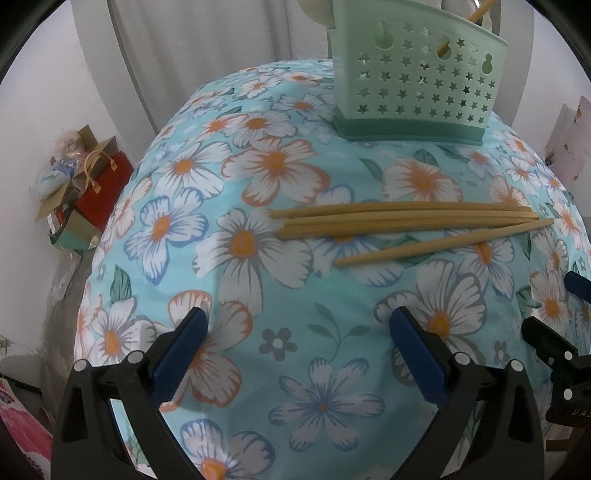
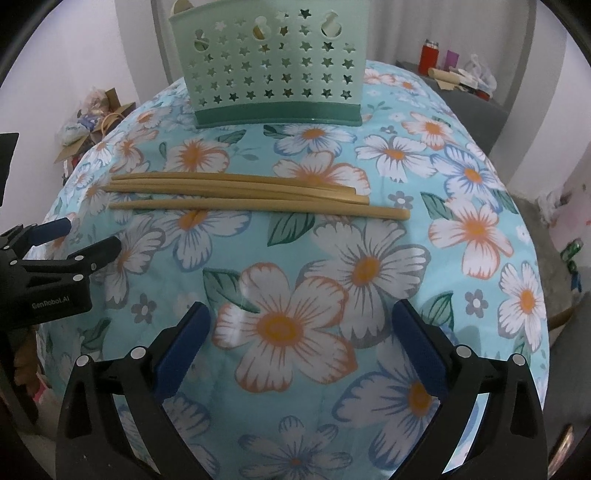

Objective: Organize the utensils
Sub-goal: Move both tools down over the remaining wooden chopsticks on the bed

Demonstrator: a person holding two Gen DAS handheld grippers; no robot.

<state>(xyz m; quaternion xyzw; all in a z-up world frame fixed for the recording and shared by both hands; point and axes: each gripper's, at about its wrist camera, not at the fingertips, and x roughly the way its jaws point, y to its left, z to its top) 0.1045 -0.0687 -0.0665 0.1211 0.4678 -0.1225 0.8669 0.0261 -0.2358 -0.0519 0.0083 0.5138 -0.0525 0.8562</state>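
Observation:
Several tan wooden chopsticks lie side by side on the floral tablecloth, one of them angled apart from the rest. Behind them stands a mint-green utensil holder with star-shaped holes; a chopstick sticks out of its top. My left gripper hovers open over the cloth, short of the chopsticks and nearer their left ends. My right gripper is wide open too, nothing between its fingers, on the near side of the chopsticks.
The round table falls away on all sides. Gift bags and boxes sit on the floor at the left. A grey side table with a red bottle and clutter stands at the back right. A curtain hangs behind the holder.

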